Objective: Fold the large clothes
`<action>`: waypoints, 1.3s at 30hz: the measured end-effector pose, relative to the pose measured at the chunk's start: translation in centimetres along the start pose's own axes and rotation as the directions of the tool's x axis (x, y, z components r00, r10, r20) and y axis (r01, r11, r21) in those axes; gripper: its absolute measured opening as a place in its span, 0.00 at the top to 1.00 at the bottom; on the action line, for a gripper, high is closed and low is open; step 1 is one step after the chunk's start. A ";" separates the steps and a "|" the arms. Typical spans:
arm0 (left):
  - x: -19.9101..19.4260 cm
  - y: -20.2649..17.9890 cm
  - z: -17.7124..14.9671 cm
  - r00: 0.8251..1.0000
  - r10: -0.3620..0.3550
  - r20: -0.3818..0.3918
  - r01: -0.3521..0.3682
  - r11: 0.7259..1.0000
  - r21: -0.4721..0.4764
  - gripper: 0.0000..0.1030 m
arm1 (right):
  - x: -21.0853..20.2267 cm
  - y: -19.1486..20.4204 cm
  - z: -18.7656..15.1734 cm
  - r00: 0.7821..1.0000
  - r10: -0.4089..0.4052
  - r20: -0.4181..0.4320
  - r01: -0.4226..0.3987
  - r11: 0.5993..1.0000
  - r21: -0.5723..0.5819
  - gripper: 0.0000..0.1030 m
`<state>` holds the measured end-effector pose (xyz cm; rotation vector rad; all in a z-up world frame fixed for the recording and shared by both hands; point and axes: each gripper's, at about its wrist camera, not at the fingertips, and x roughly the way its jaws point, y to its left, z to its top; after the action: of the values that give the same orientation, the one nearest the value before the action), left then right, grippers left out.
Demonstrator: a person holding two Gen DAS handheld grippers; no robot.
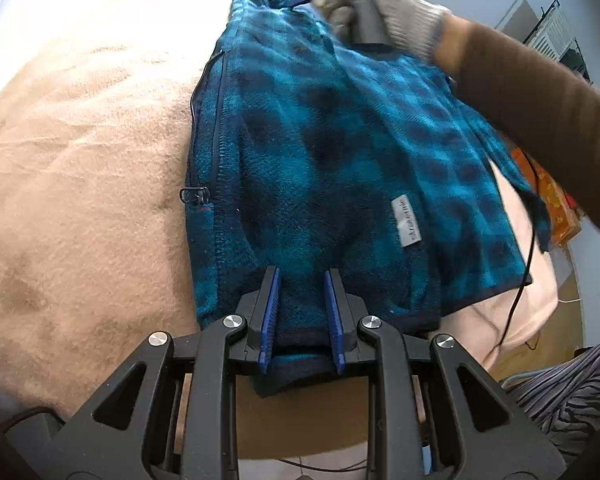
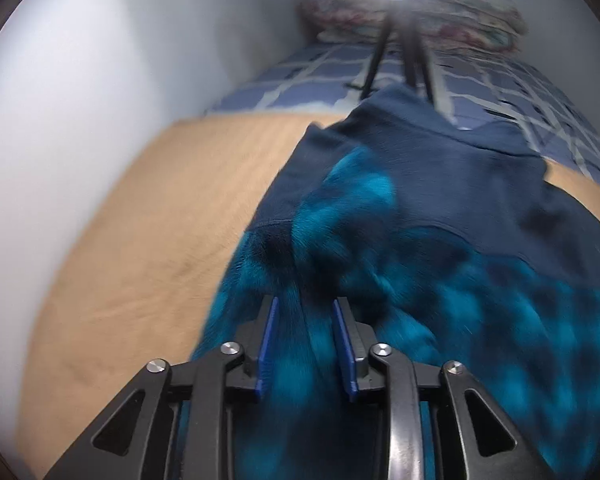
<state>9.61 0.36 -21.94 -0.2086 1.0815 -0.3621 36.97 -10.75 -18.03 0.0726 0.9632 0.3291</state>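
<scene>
Two claws work on one blue-and-teal checked fleece jacket (image 1: 340,152), which lies spread on a tan blanket (image 1: 80,200) covering the bed. The left claw (image 1: 302,312) sits at the jacket's near hem, its blue pads set a narrow gap apart with the dark bound edge of the hem pinched between them, so it has hold of the fabric there. A zip runs down the jacket's left edge, with a dark zip pull (image 1: 194,195) lying against the blanket, and a small grey label (image 1: 408,222) is sewn on the fleece near the hem.

At the far end of the jacket a person's gloved hand (image 1: 384,8) grips the handle of the other tool, with a brown sleeve (image 1: 540,120) reaching in from the right.

From the right wrist view the right claw (image 2: 305,344) is partly open, fleece (image 2: 380,260) bunched in the gap between its pads; the picture is blurred, and I cannot tell whether the pads press on the cloth. The jacket's plain navy part (image 2: 440,168) lies beyond. Farther off are a blue checked bedsheet (image 2: 308,76) and the dark legs of a tripod (image 2: 380,48).
</scene>
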 end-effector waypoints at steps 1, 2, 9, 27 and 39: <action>-0.5 -0.1 0.0 1.000 -0.005 0.009 0.005 1.000 0.002 0.79 | -1.6 -0.3 -0.4 1.000 0.019 0.018 -0.020 1.000 0.021 0.70; -0.9 -0.2 0.0 1.000 -0.009 0.020 0.009 1.000 0.003 0.79 | -3.5 -0.5 -1.0 0.998 0.047 0.039 -0.048 0.998 0.036 0.69; -5.2 -0.6 0.4 0.993 -0.022 0.113 0.017 0.999 0.051 0.79 | -17.2 -2.1 -7.5 0.986 0.061 0.153 -0.067 0.997 0.032 0.52; -9.9 -5.4 6.7 0.976 -0.162 0.143 0.137 0.976 0.171 0.37 | -38.1 -17.6 -27.3 0.943 -0.260 0.207 0.183 0.927 0.328 0.33; -4.7 -6.6 8.6 0.972 -0.227 0.056 0.221 0.971 0.090 0.37 | -41.8 -32.3 -38.7 0.945 -0.302 0.128 0.118 0.678 0.725 0.31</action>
<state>14.07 -4.00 -11.88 -0.2677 0.9780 -0.5981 -8.73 -57.51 -13.69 0.6994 0.7978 -0.2926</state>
